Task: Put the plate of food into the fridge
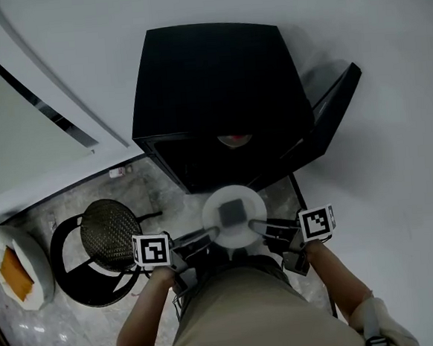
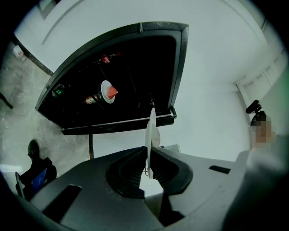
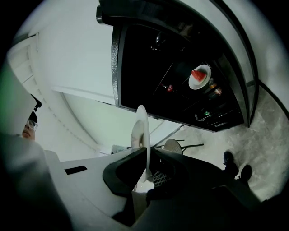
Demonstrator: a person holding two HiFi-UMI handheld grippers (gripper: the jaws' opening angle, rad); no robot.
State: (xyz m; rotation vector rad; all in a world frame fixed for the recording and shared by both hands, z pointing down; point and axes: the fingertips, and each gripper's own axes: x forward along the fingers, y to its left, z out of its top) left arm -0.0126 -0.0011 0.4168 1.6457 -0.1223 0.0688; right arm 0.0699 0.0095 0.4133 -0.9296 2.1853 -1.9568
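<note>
A white plate (image 1: pixel 237 194) carrying a grey square piece of food (image 1: pixel 232 212) hangs in front of the open black fridge (image 1: pixel 216 79). My left gripper (image 1: pixel 210 235) is shut on the plate's left rim. My right gripper (image 1: pixel 256 225) is shut on its right rim. In the left gripper view the plate (image 2: pixel 151 126) stands edge-on, pinched between the pads of the left gripper (image 2: pixel 149 166). In the right gripper view the plate (image 3: pixel 143 126) shows the same way, clamped in the right gripper (image 3: pixel 148 164). A small plate with a red wedge (image 2: pixel 108 91) sits on a shelf inside the fridge.
The fridge door (image 1: pixel 331 111) is swung open to the right. Bottles (image 2: pixel 92 99) lie on the fridge shelves. A black wire chair (image 1: pixel 109 233) stands at my left, with a white cushion with an orange patch (image 1: pixel 15 270) beyond it. White walls surround the fridge.
</note>
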